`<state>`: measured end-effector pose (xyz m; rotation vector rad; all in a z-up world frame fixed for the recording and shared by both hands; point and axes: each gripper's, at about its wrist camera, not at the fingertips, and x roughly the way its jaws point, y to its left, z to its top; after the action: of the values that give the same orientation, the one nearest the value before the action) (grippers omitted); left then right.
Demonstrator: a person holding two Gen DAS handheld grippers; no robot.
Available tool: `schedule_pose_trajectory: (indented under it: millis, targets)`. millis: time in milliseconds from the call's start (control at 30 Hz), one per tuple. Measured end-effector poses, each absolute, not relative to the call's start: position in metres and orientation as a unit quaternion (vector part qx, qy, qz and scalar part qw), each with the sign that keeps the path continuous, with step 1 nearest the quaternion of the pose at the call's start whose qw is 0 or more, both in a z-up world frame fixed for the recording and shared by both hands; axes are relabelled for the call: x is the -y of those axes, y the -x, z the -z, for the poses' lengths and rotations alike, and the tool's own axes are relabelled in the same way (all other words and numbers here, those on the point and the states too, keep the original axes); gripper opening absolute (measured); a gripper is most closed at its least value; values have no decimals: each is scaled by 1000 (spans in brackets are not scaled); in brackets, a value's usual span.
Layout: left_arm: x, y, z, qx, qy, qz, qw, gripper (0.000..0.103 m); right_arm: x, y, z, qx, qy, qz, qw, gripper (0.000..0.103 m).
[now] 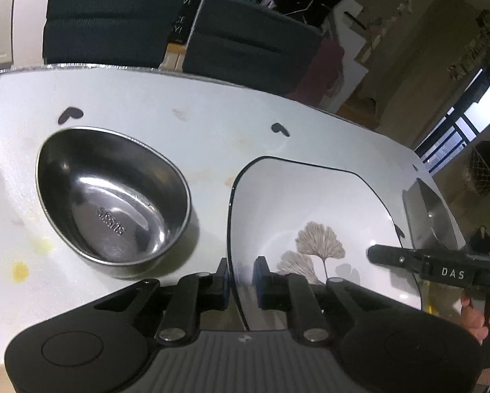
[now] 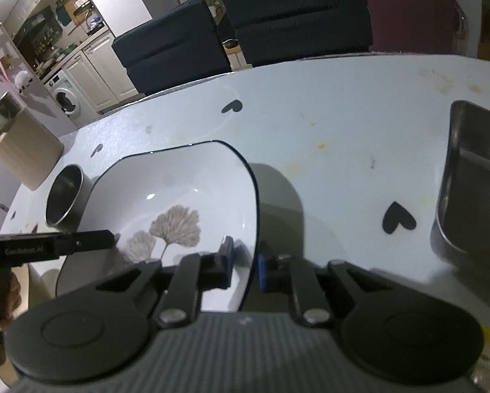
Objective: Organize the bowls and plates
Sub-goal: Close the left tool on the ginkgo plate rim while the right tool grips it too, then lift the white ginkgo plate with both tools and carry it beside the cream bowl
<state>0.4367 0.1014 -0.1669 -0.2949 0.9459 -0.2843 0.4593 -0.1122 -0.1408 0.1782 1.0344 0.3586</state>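
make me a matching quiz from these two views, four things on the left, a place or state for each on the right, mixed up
Things:
1. plate
2. steel bowl
3. steel tray
4. left claw

Places or states:
A. empty, standing to the left of the plate
B. at the table's right edge, seen from the right wrist
C. clamped on the plate's left rim
D. white with a leaf print, gripped on two opposite rims

Pairs: 1-D, 2-A, 3-B, 4-C
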Motion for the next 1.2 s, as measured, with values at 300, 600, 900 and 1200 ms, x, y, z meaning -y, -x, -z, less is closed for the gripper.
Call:
schedule_pose_trajectory:
  millis: [300, 600, 900, 1200]
  targets:
    - [-90, -382, 86, -401, 121, 135, 898, 16, 118, -424, 81, -447, -83, -179, 873, 18]
    - [-69, -288, 9, -366, 127, 138, 911, 16, 128, -349, -8, -405, -65, -166, 897, 18]
    - [-59, -222, 29, -397, 121, 126, 901, 16, 136, -272, -10, -424, -46, -146, 893, 20]
    - [-57, -204, 78, -456, 124, 119, 873, 17, 138, -248, 39, -487, -41, -132, 862, 21]
